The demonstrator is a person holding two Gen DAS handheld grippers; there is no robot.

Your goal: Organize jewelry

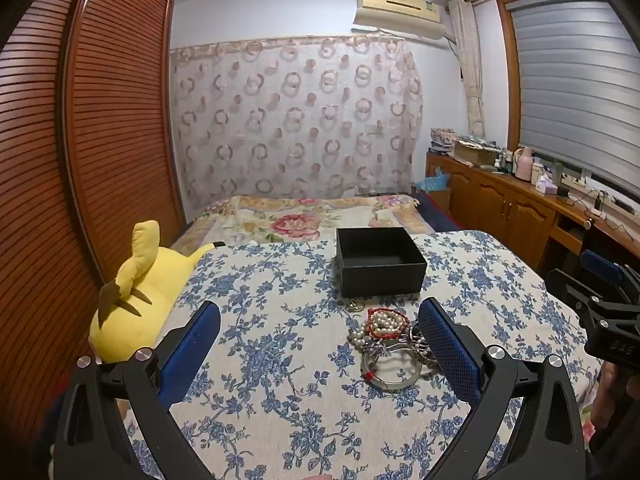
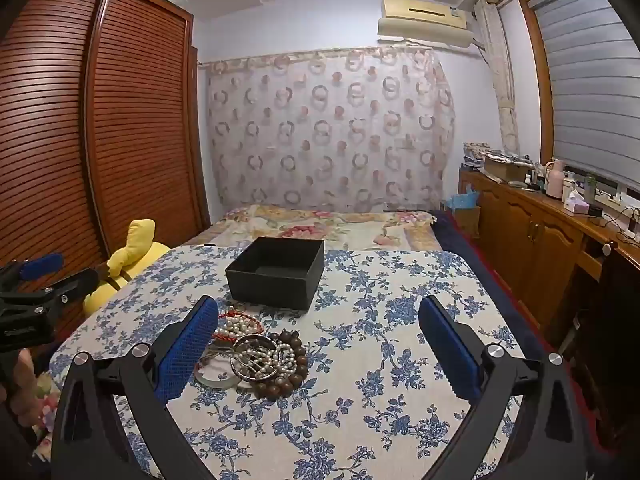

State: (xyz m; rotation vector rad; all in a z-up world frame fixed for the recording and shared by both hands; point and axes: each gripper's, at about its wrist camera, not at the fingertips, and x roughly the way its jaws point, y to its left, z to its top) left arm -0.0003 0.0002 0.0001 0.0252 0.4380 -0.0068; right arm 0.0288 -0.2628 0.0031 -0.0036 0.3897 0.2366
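Note:
A pile of jewelry (image 1: 386, 340) lies on the blue-flowered cloth: pearl strands, a red cord bracelet, metal bangles and a pale jade bangle (image 1: 390, 372). In the right wrist view the pile (image 2: 256, 354) also shows a dark wooden bead bracelet (image 2: 290, 364). An open, empty black box (image 1: 379, 261) (image 2: 277, 272) stands just behind the pile. My left gripper (image 1: 320, 344) is open, the pile by its right finger. My right gripper (image 2: 320, 344) is open, the pile by its left finger. Both hover low over the cloth.
A yellow plush toy (image 1: 136, 300) lies at the cloth's left edge beside a slatted wooden wardrobe (image 1: 80, 152). A bed with a floral cover (image 1: 312, 216) lies behind the box. Wooden cabinets (image 2: 540, 236) with bottles run along the right wall.

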